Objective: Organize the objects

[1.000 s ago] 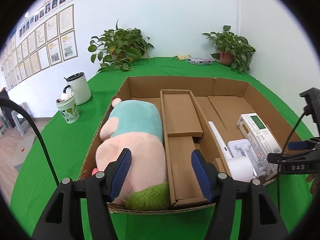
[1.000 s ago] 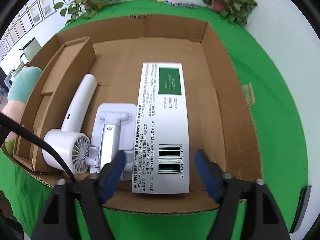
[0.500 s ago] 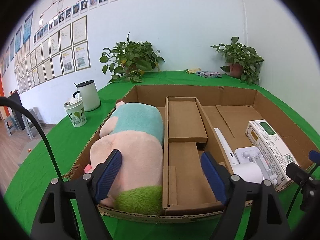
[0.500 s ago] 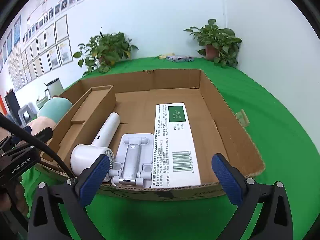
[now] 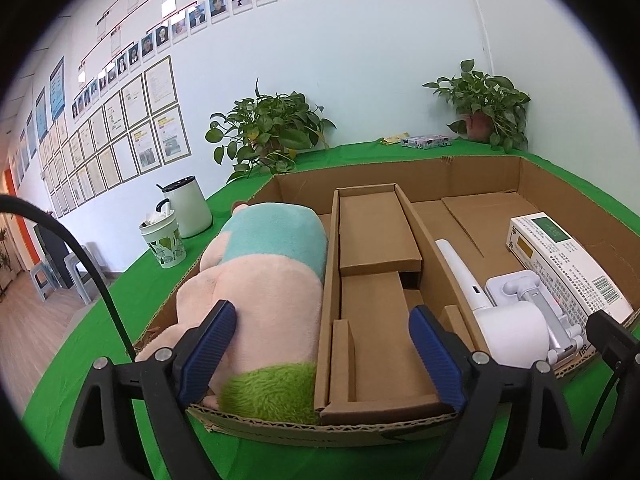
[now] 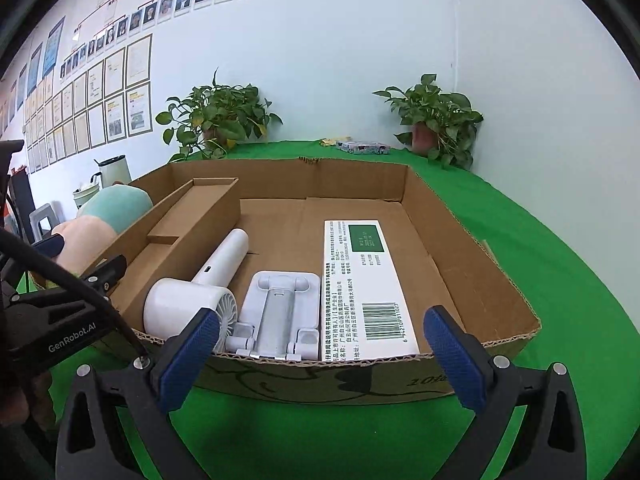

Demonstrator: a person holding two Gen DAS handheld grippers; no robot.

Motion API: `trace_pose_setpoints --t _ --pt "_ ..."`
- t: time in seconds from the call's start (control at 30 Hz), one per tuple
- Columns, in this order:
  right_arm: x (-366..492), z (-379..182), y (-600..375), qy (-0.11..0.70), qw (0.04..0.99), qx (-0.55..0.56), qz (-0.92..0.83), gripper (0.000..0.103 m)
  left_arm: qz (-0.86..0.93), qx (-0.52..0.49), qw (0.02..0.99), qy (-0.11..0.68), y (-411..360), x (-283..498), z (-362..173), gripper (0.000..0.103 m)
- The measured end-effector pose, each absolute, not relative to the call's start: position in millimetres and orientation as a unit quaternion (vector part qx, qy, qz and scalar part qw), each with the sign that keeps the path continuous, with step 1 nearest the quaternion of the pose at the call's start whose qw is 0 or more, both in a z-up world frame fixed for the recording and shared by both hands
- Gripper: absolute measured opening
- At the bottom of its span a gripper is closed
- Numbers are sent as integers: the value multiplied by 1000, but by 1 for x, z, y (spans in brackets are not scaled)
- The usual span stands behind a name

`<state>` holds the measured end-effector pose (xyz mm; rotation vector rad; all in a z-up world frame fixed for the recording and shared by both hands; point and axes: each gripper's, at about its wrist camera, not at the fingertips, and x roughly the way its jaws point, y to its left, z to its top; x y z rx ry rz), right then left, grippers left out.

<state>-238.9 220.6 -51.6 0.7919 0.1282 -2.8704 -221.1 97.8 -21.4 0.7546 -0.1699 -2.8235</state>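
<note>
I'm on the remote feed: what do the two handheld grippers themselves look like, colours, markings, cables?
Both are black plastic frames with silver screws. The left gripper and right gripper each carry two ribbed blue pads. A black cable arcs by the left one, and its body reads "GenRobot.AI" in white, seen from the right wrist view.

Two potted plants (image 5: 272, 132) (image 5: 484, 104) stand at the far edge of the green tabletop (image 6: 560, 280); a white kettle (image 5: 188, 208) and patterned cup (image 5: 164, 240) sit left.
</note>
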Motion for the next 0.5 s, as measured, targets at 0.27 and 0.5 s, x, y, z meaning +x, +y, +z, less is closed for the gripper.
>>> trace_pose_setpoints --t 0.27,0.5 --pt "-239 -51 221 42 81 265 -960 103 -959 262 87 -59 99 -225 -22 102" --pt "-239 -51 221 42 81 265 -960 103 -960 261 85 -56 99 -225 -21 102"
